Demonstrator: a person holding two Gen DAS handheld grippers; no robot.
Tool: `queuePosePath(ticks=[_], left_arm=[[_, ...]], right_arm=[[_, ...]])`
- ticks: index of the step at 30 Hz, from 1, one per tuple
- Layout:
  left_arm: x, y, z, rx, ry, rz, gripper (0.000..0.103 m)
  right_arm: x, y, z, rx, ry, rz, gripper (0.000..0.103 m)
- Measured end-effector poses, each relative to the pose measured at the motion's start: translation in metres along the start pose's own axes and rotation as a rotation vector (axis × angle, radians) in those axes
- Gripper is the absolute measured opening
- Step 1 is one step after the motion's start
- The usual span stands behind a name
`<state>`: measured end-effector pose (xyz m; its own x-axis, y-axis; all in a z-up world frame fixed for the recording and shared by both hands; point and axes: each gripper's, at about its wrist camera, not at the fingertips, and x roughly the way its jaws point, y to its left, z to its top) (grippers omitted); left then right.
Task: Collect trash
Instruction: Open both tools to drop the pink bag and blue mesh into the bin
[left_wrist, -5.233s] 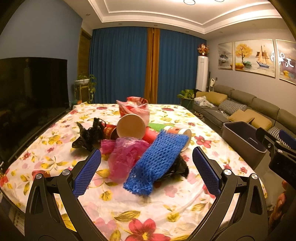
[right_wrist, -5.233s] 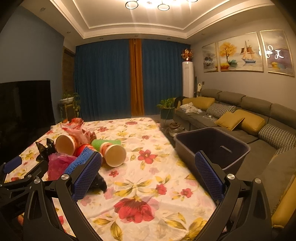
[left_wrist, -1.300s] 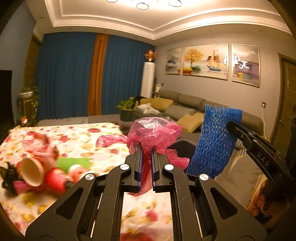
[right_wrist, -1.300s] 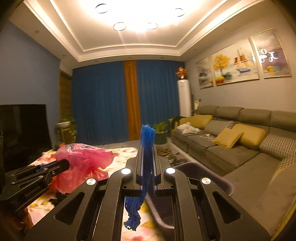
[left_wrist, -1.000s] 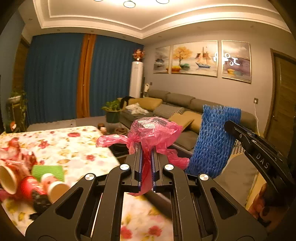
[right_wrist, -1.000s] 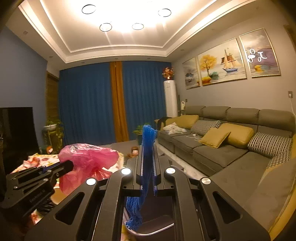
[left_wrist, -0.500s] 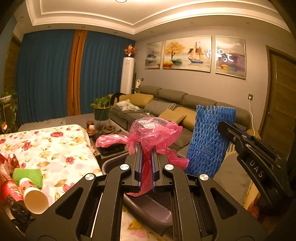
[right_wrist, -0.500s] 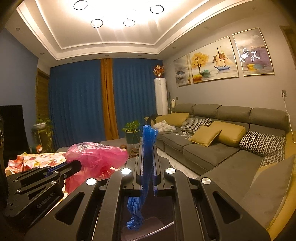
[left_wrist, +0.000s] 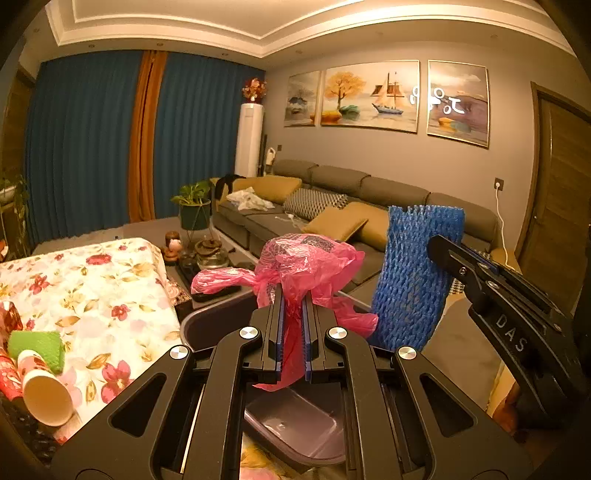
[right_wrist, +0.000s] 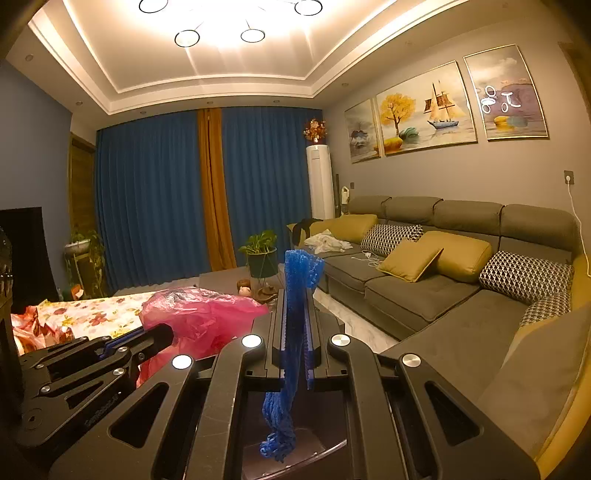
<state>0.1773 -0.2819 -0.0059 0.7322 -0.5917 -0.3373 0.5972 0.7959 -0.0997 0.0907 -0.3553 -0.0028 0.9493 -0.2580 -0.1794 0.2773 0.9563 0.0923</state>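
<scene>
Our left gripper (left_wrist: 291, 306) is clamped tight on a crumpled pink plastic bag (left_wrist: 306, 266), whose bulk puffs out above the narrow slit between the blue pads while a tail of it hangs below them. We hold the right gripper (right_wrist: 297, 317) just beside it, its pads pinched on a blue foam net sleeve (right_wrist: 291, 332) that stands up above the fingers and dangles in a twisted strand beneath. From the left wrist view that sleeve shows broadside, hanging to the right of the pink bag and near it; whether they touch we cannot tell. Both pieces hang over a dark grey bin (left_wrist: 295, 424), its open mouth and bare floor visible directly under our fingers, and the lower end of the net strand sits inside the bin's outline in the right wrist view. To our left lies the table with its floral cloth (left_wrist: 92, 295), where a paper cup (left_wrist: 48, 398) on its side, a green sleeve (left_wrist: 40, 347) and other red wrappers lie at the near edge. A grey sofa (right_wrist: 443, 288) with mustard cushions runs along the wall beyond the bin.
</scene>
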Motion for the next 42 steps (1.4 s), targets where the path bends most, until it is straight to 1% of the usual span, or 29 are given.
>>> queuePosePath(ticks=[9, 13, 16, 28, 30, 31, 32, 33, 34, 36, 39, 42], left_arm=[[0.014, 0.002, -0.004, 0.003, 0.017, -0.012, 0.007], [0.021, 0.006, -0.006, -0.013, 0.031, -0.011, 0.007], [0.023, 0.007, -0.006, -0.019, 0.04, -0.006, 0.007], [0.031, 0.011, -0.009, -0.028, 0.087, -0.025, 0.009], [0.033, 0.014, -0.01, -0.037, 0.097, -0.028, 0.019], [0.034, 0.015, -0.011, -0.039, 0.099, -0.028, 0.023], [0.033, 0.017, -0.011, -0.044, 0.099, -0.025, 0.035], [0.033, 0.018, -0.013, -0.046, 0.096, -0.021, 0.05], [0.031, 0.019, -0.013, -0.047, 0.086, -0.01, 0.054], [0.028, 0.021, -0.014, -0.046, 0.077, 0.005, 0.061], [0.024, 0.025, -0.015, -0.056, 0.07, 0.021, 0.068], [0.015, 0.03, -0.016, -0.062, 0.053, 0.043, 0.073]], right_arm=[[0.004, -0.005, -0.001, 0.013, -0.001, 0.013, 0.009], [0.008, -0.009, -0.001, 0.02, 0.004, 0.021, 0.009], [0.011, -0.011, 0.0, 0.025, 0.005, 0.035, 0.009], [0.023, -0.011, 0.0, 0.026, 0.025, 0.082, 0.009], [0.024, -0.014, 0.001, 0.024, 0.025, 0.086, 0.01], [0.025, -0.014, 0.001, 0.023, 0.027, 0.086, 0.016], [0.024, -0.014, 0.001, 0.023, 0.025, 0.084, 0.027], [0.024, -0.015, 0.0, 0.024, 0.022, 0.082, 0.032], [0.023, -0.015, -0.001, 0.024, 0.018, 0.079, 0.039], [0.022, -0.016, -0.001, 0.02, 0.011, 0.074, 0.04], [0.022, -0.017, -0.001, 0.026, 0.012, 0.072, 0.042], [0.017, -0.018, -0.002, 0.035, 0.006, 0.07, 0.047]])
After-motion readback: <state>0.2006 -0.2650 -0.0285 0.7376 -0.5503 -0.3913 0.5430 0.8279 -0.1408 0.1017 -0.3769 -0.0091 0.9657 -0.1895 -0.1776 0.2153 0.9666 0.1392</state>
